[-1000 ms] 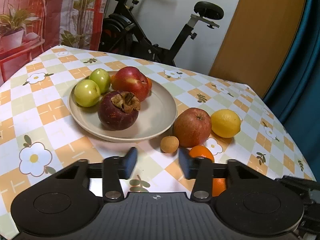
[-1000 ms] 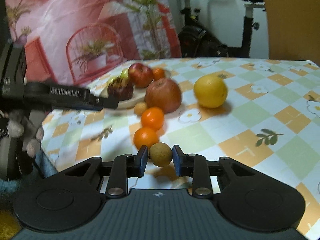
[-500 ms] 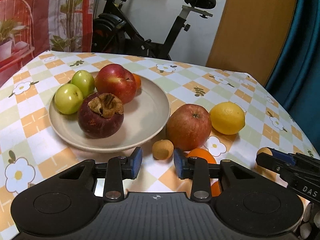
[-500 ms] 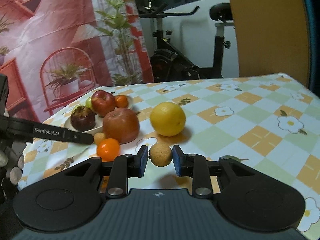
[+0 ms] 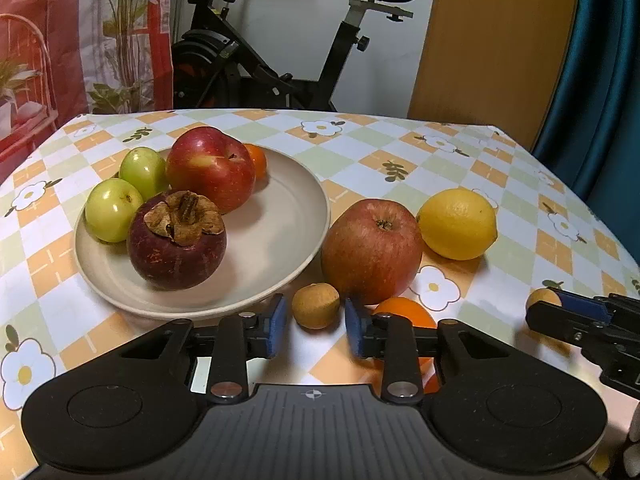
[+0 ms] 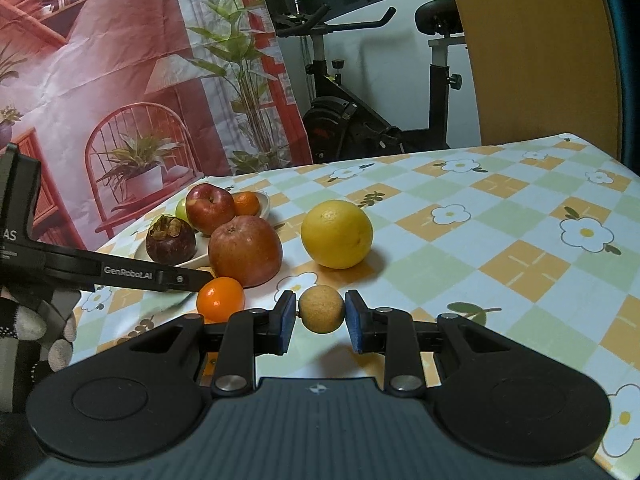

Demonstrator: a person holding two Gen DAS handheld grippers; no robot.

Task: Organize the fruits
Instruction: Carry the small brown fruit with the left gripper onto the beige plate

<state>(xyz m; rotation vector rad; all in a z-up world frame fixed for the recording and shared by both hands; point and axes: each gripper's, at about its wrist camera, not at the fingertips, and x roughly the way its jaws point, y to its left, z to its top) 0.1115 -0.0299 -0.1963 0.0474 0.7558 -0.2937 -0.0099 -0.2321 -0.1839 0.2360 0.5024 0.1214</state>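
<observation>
A: What's on your far left?

B: Beige plate [image 5: 288, 248] on the table [image 5: 360, 152], w/ 2 green fruits [image 5: 113, 210], a mangosteen [image 5: 177, 239], a red apple [image 5: 211, 168] and a small tangerine [image 5: 257, 160] tucked behind that apple. All 5 sit toward the plate's left half.

A: And your left hand-held gripper [image 5: 315, 322]?

B: Spread open. A small tan longan [image 5: 315, 306] lies on the table between its blue pads [image 5: 275, 324], w/ a gap on each side, so nothing's pinched. It's just in front of the plate's near rim.

A: Next to the right?

B: Big russet apple [image 5: 372, 250] on the table, just beside the plate and right behind the longan. An orange tangerine [image 5: 404, 312] sits at its near side, partly hidden by your left gripper's right finger. Then the lemon [image 5: 457, 224], close beside the apple; can't tell if they touch.

A: Right hand-held gripper [image 6: 321, 316]?

B: Pinching a 2nd longan [image 6: 321, 309] between its pads, held above the table, near the tangerine and in front of the lemon. From your left cam it shows at the far right edge, well apart from the plate.

A: Background?

B: Exercise bike [image 5: 280, 60] behind the table.
</observation>
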